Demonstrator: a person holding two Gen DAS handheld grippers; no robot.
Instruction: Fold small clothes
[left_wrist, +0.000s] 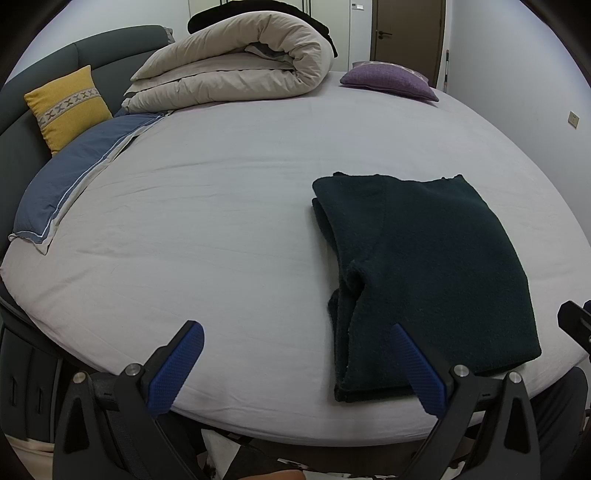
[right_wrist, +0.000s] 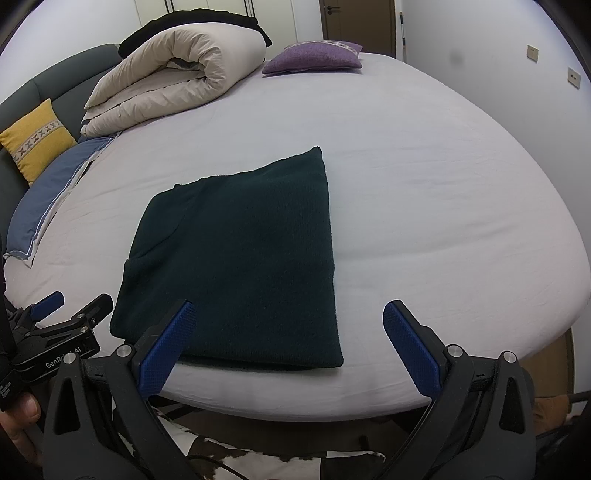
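Folded dark green sweater (right_wrist: 236, 258) lies on bed sheet (right_wrist: 424, 177); underlying layers hidden. Left gripper (left_wrist: 295, 354) and right gripper (right_wrist: 288, 332) both spread, empty.

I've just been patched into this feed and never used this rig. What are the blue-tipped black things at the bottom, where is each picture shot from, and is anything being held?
There is no robot arm: a person carries one hand-held gripper in each hand, and each has a fisheye camera looking forward along its fingers. The left wrist view shows the left gripper; the right wrist view shows the right gripper. The blue parts are their finger pads. Both sets of jaws stand wide open, holding nothing.

On the bed sheet lies a dark green garment, already folded into a rough rectangle. Farther back are a rolled duvet, a purple cushion, a yellow cushion and a blue pillow.
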